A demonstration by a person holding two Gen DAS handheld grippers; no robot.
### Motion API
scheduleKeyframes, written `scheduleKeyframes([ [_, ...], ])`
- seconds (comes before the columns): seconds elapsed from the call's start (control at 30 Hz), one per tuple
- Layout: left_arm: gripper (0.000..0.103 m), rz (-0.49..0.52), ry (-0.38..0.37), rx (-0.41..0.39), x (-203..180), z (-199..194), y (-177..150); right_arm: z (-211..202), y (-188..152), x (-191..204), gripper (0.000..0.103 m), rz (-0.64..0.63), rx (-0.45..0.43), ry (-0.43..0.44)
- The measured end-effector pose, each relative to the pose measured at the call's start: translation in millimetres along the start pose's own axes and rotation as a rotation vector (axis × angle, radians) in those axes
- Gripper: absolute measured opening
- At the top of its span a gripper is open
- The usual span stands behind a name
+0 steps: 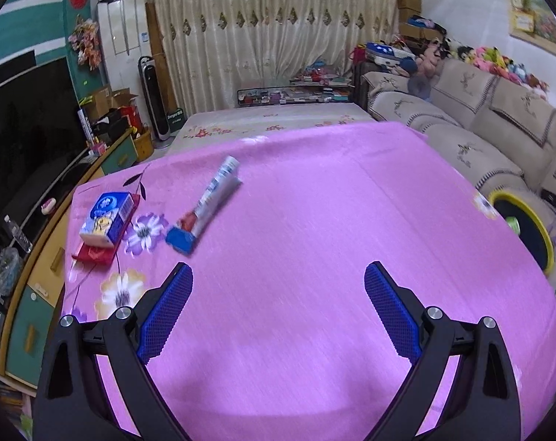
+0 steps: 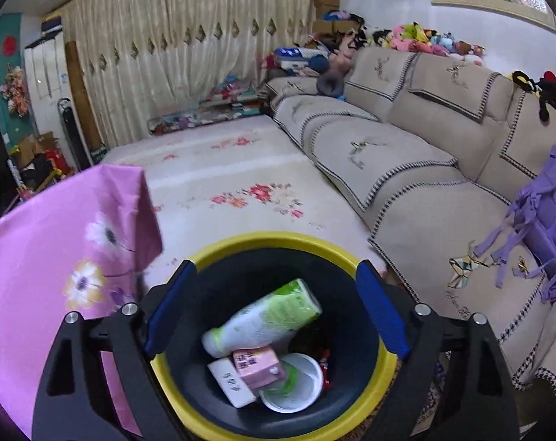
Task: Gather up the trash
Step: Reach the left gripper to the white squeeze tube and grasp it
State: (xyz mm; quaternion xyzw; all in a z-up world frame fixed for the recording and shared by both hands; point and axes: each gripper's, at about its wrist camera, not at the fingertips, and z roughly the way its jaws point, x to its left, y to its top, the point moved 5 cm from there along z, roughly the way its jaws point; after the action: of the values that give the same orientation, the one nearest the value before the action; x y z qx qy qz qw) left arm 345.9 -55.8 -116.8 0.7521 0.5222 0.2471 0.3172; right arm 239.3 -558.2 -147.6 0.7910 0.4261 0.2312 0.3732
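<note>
My left gripper (image 1: 278, 275) is open and empty above the pink tablecloth (image 1: 314, 220). On the cloth at the left lie a white toothpaste tube (image 1: 219, 191) with a blue box (image 1: 181, 240) at its near end, and a blue tissue pack (image 1: 107, 218) on a red packet (image 1: 94, 253). My right gripper (image 2: 274, 275) is open and empty over the yellow-rimmed black bin (image 2: 351, 257). In the bin lie a white and green bottle (image 2: 266, 318), a pink carton (image 2: 257, 365), a white box (image 2: 230, 382) and a white cup (image 2: 296, 386).
The bin also shows at the table's right edge in the left wrist view (image 1: 535, 220). A beige sofa (image 2: 406, 154) runs along the right, with a purple bag (image 2: 546, 202) on it. A TV cabinet (image 1: 31, 257) stands left of the table. A floral rug (image 2: 233, 183) covers the floor.
</note>
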Motion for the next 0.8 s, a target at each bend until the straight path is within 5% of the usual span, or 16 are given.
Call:
scheduleKeyframes([
  [0.4,0.084,-0.110,0.018,0.148,77,127,57,-24,5,41,0.083,-0.076,-0.021,0.086],
  [0.6,0.082,-0.082,0.028,0.175,87,155,69,-24,3,48,0.083,-0.094,-0.007,0.090],
  [0.8,0.066,-0.075,0.016,0.217,93,176,74,-26,3,51,0.083,-0.091,-0.013,0.100],
])
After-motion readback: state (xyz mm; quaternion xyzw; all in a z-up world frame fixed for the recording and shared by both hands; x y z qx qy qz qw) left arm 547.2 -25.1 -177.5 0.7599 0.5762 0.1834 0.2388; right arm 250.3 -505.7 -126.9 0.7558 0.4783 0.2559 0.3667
